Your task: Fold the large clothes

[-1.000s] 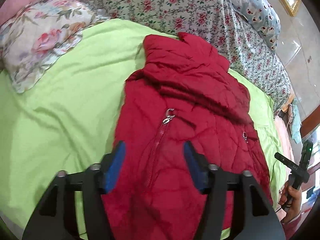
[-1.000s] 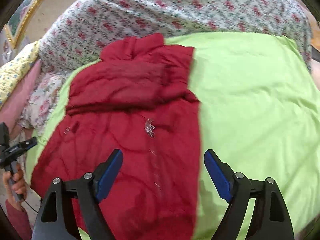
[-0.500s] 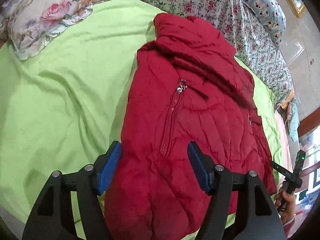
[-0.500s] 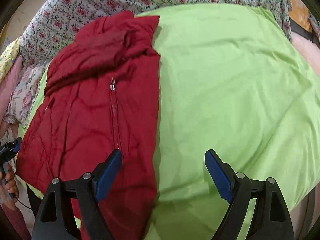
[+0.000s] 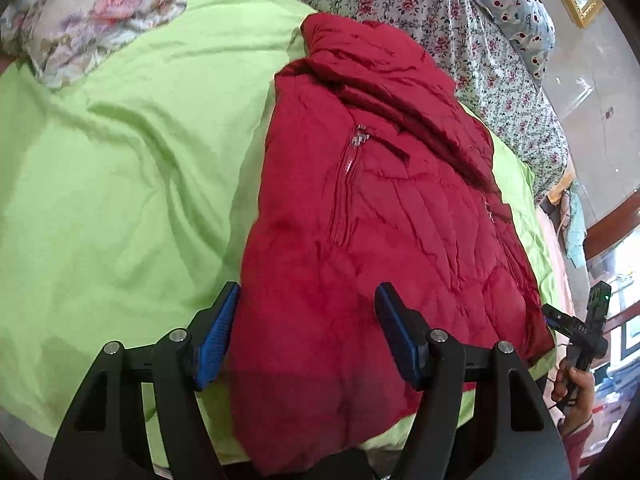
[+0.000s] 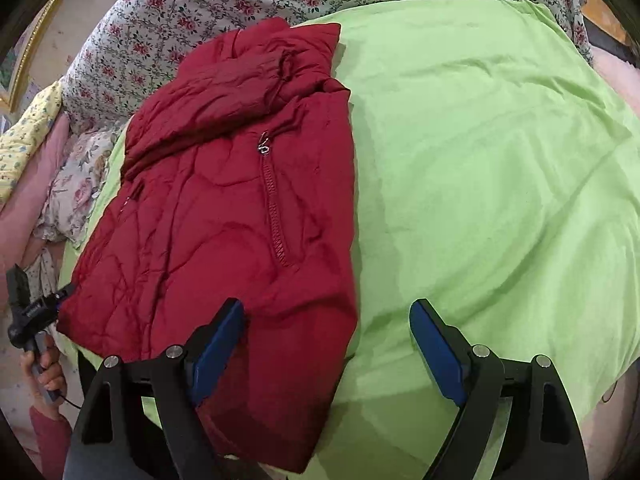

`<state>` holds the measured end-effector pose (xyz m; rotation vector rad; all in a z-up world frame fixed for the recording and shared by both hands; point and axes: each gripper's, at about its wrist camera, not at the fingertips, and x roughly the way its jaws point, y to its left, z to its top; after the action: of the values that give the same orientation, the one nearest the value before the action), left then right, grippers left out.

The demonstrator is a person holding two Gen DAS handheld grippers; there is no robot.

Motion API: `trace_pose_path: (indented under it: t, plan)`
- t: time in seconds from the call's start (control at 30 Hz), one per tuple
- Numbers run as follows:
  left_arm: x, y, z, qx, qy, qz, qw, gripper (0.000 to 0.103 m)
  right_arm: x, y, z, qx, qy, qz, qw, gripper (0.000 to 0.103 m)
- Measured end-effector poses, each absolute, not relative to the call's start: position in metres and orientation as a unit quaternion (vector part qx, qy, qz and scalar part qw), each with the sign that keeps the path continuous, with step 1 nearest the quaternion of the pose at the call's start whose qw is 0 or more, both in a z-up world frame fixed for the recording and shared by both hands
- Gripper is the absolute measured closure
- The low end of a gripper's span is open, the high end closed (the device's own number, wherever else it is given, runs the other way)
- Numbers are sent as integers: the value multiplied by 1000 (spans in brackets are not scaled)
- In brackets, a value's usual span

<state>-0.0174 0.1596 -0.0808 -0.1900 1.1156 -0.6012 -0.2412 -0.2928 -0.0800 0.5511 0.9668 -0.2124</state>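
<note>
Two open claws are hovering over the near hem of a jacket on a bed.

The bed under a lime-green cotton sheet (image 6: 500,140) is carrying a red quilted puffer jacket (image 6: 224,216), which is lying flat with its long axis running away from both claws, collar far, hem near. The left claw (image 5: 308,332) is standing moderately open and empty, straddling the hem's left corner. The right claw (image 6: 328,348) is gaping wider, also empty, its left pad above the hem's right edge. Each seems equally near its own corner. The silver zipper pull (image 6: 264,146) is lying mid-chest.
</note>
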Motion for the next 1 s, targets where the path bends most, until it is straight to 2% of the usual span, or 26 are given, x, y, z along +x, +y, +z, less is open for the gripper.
trace_pose_path:
  t: [0.5,0.8,0.83,0.87,0.9,0.93,0.97,1.0]
  plan:
    - [-20,142,-80,-75,518,-302,797,35,-236,-289,-84,276,456,-96,840,15]
    - [-27,141,-88,-55,518,-312,794,35,-234,-253,-91,221,491,-51,841,16]
    - [-27,141,-87,-53,517,-314,795,35,-235,-255,-90,223,487,-51,843,21]
    - [-28,141,-86,-50,514,-317,796,38,-236,-257,-89,228,485,-49,843,32]
    - [-29,141,-86,-48,512,-320,795,42,-236,-259,-90,237,483,-42,842,38]
    - [-30,141,-85,-46,510,-327,795,49,-236,-258,-90,246,481,-34,841,47]
    - [-31,140,-84,-45,508,-330,794,62,-236,-258,-90,250,479,-27,841,53]
    - [-32,140,-83,-44,505,-335,795,67,-236,-257,-90,247,478,-24,842,56]
